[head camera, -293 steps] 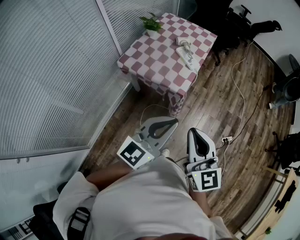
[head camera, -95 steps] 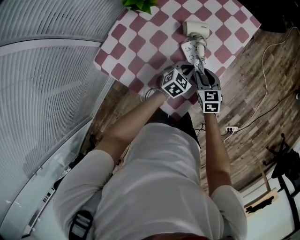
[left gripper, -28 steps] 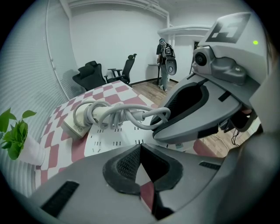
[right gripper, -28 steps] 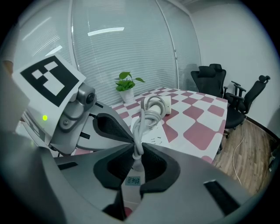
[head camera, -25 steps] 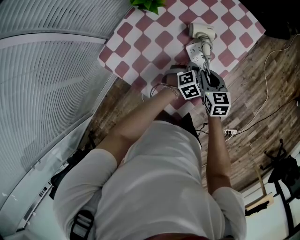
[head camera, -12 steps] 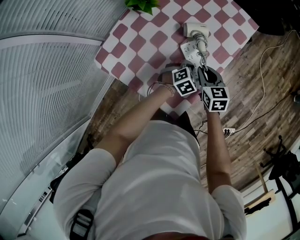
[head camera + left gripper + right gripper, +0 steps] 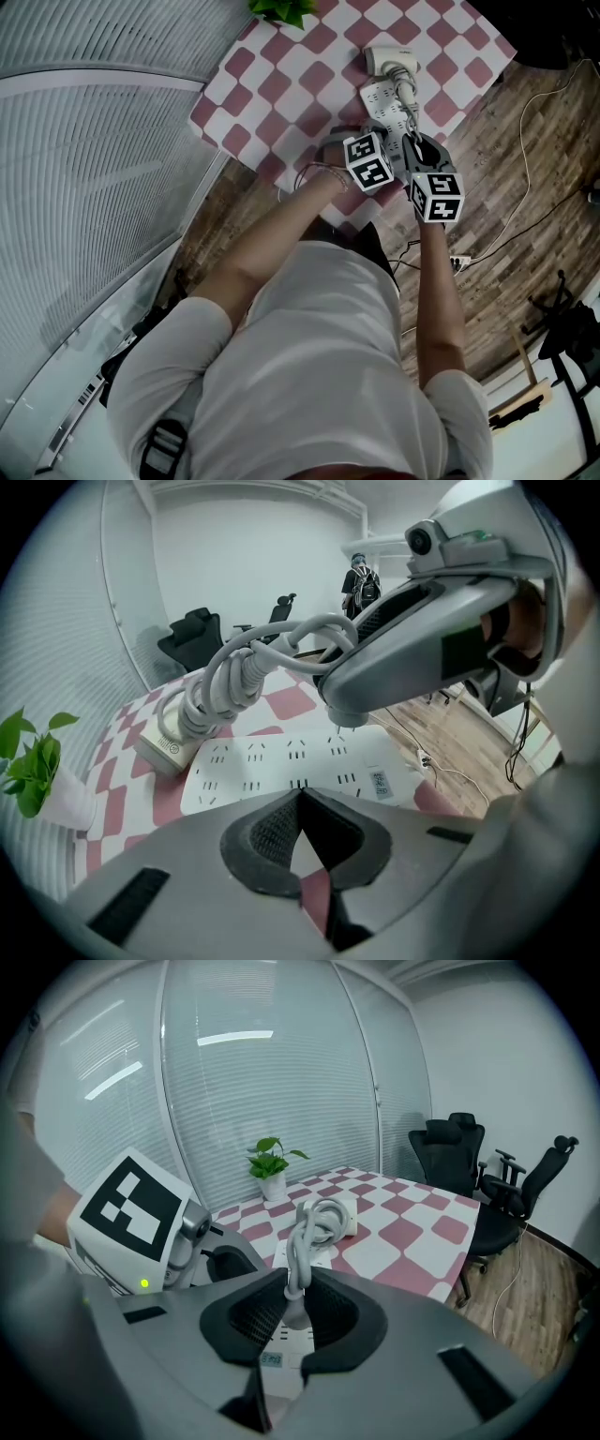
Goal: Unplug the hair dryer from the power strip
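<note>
1. Hair dryer point(image 7: 391, 61) lies on the checked tablecloth point(image 7: 281, 94), just beside the far end of the white power strip point(image 7: 382, 97), with its cord point(image 7: 272, 644) looped in a coil
2. Its plug point(image 7: 293, 1312) is pinched between the pads of the right gripper point(image 7: 300, 1283), right over the strip; whether the pins are out cannot be told
3. Left gripper point(image 7: 300, 794) has its jaws pressed together on nothing, tips over the strip's near edge
4. Potted plant point(image 7: 281, 9) stands at the table's far corner

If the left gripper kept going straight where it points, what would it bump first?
Most likely the white power strip, lying just beyond the left gripper's closed tips; how close is unclear.
</note>
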